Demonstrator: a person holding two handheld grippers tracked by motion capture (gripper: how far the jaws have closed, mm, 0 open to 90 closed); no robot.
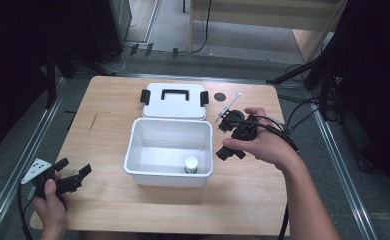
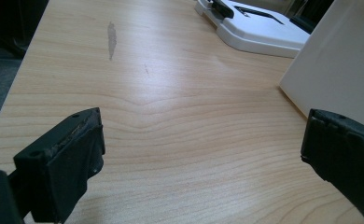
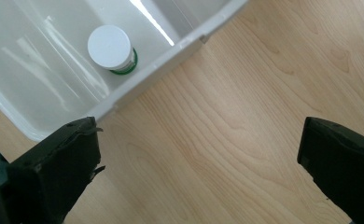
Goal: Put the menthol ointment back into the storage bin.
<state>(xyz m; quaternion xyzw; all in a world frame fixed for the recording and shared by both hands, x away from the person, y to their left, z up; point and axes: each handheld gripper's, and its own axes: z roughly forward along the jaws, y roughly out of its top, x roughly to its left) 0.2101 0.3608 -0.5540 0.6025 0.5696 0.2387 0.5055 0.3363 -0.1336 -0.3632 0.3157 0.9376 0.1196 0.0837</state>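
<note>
Pale wood worktop [image 1: 108,100] on grey floor [image 1: 13,130]; white bin [image 1: 135,160] centre, lid [image 1: 174,107] behind. Both grippers' jaws spread, empty.

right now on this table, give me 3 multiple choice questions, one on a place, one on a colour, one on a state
1. Where does the small white-capped jar stand?
A. on the lid
B. inside the white bin, near its front right corner
C. on the bare table

2. What colour is the handle on the white lid?
A. black
B. red
C. white

3. How do the jaws of the right hand-held gripper stand?
A. shut on the jar
B. shut on nothing
C. open, holding nothing

Answers:
1 B, the high view shows it against the bin's front wall.
2 A, a black handle sits on the lid.
3 C, the right gripper view shows bare wood between the jaws.
</note>
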